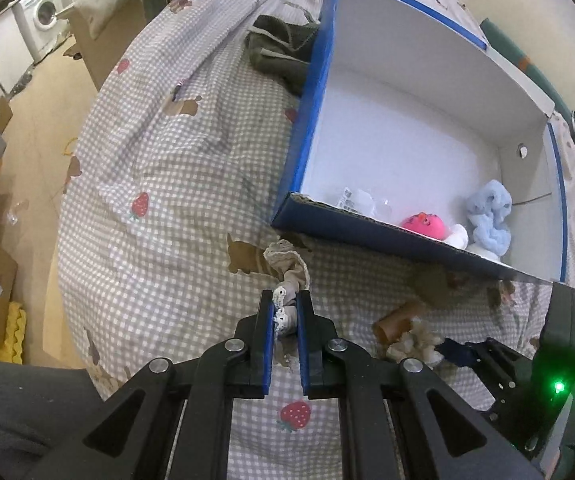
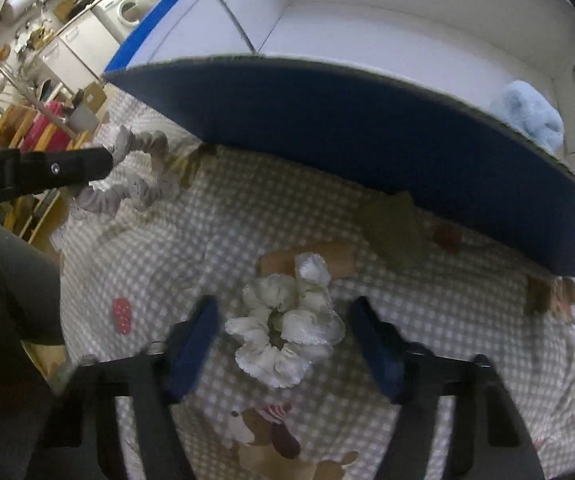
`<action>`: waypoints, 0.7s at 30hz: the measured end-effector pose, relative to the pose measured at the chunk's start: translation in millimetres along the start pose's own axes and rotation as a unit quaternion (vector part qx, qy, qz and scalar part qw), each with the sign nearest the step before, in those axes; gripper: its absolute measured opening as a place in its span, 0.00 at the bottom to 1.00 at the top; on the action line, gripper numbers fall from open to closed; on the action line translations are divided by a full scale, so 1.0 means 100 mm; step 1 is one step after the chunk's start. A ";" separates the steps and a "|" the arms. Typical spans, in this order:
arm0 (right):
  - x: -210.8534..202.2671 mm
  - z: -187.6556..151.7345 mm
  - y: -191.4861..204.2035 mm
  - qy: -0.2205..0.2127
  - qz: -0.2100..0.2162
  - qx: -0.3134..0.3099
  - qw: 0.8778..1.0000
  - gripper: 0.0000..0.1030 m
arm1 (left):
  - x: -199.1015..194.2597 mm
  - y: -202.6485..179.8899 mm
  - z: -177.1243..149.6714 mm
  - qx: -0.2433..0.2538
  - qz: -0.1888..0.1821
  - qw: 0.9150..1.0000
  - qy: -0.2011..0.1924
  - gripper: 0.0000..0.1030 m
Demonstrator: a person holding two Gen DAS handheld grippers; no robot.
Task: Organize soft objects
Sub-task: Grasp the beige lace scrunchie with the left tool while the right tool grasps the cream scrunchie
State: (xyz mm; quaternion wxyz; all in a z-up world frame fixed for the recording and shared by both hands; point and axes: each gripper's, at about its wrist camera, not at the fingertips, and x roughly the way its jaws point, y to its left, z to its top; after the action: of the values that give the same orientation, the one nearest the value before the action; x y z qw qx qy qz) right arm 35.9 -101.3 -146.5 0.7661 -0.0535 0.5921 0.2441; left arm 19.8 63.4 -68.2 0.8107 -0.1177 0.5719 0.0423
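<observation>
A beige scrunchie point(image 1: 287, 270) is pinched in the closed left gripper point(image 1: 286, 312), just outside the blue box point(image 1: 307, 120) on the checked bedspread point(image 1: 167, 160). A white scrunchie point(image 2: 287, 332) is bracketed by the open right gripper point(image 2: 283, 340); it should be squeezed centrally before lifting.

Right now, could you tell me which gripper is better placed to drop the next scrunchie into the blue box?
Left. The left gripper is already shut on the beige scrunchie, near the blue box. The right gripper is open around the white scrunchie, ungrasped.
</observation>
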 end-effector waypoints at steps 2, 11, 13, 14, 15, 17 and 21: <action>-0.02 0.00 -0.02 -0.006 0.001 0.006 1.000 0.39 | 0.00 -0.01 0.00 0.001 -0.001 1.000 0.000 0.09; -0.39 -0.09 -0.04 -0.052 0.058 0.015 0.997 0.19 | -0.01 -0.03 0.00 0.001 0.003 1.000 -0.006 0.09; -0.65 -0.11 -0.04 -0.106 0.091 0.019 0.990 0.19 | -0.01 -0.03 0.00 0.001 0.006 1.000 -0.007 0.09; -0.77 -0.12 -0.04 -0.128 0.102 0.017 0.986 0.19 | -0.01 -0.03 0.00 0.001 0.006 1.000 -0.007 0.09; -0.89 -0.08 -0.07 -0.149 0.109 0.014 0.983 0.19 | -0.01 -0.03 -0.01 0.002 0.007 1.000 -0.009 0.09; -1.00 -0.11 -0.10 -0.167 0.104 0.015 0.980 0.19 | -0.04 -0.04 -0.01 0.005 0.011 1.000 -0.015 0.09; -0.98 -0.12 -0.21 -0.161 0.109 0.036 0.980 0.19 | -0.11 -0.06 -0.02 0.010 0.015 1.000 -0.024 0.09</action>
State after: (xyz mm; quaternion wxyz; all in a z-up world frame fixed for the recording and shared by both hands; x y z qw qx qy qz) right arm 16.7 -154.1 -63.1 0.8217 0.0789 0.4720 0.3095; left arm 15.2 57.9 -58.0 0.8244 -0.0994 0.5548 0.0515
